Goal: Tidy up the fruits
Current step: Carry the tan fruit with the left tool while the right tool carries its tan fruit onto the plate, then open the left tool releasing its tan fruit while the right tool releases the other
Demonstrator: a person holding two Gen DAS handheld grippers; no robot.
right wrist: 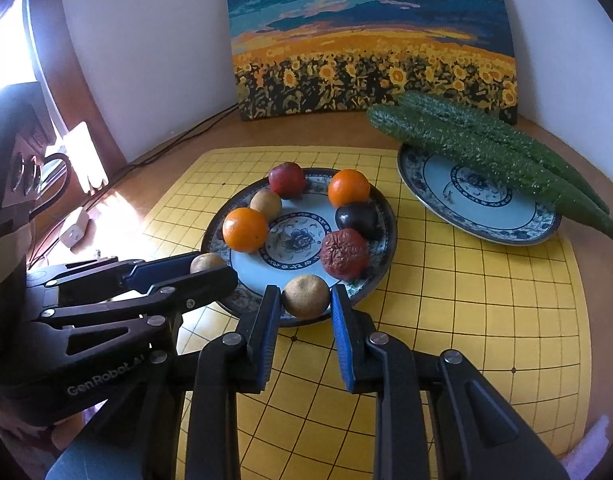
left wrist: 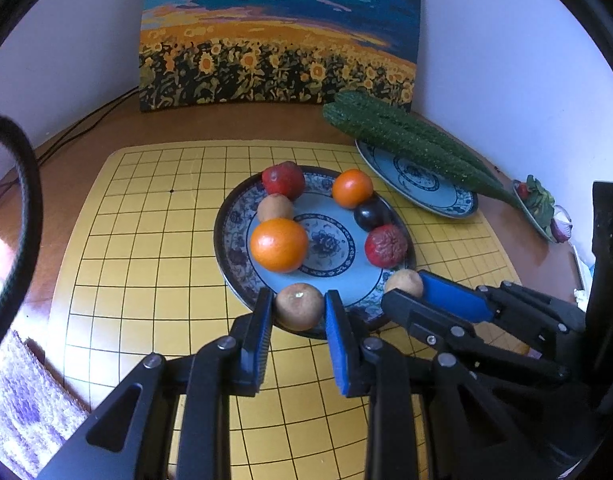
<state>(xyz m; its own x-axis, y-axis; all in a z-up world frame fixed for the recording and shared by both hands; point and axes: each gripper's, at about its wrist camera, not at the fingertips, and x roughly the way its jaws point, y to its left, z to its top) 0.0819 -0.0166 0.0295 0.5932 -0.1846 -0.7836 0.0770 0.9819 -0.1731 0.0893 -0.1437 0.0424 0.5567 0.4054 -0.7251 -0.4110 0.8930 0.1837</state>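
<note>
From my feeds, eight fruits ring the near plate [right wrist: 388, 236] on the grid mat [right wrist: 486, 300]. Behind and to its right, a second plate [right wrist: 478, 216] carries two cucumbers [right wrist: 486, 152]. The painting [right wrist: 370, 40] stands behind both against the wall.

White walls [left wrist: 486, 60] behind a sunlit brown table [right wrist: 118, 200].
</note>
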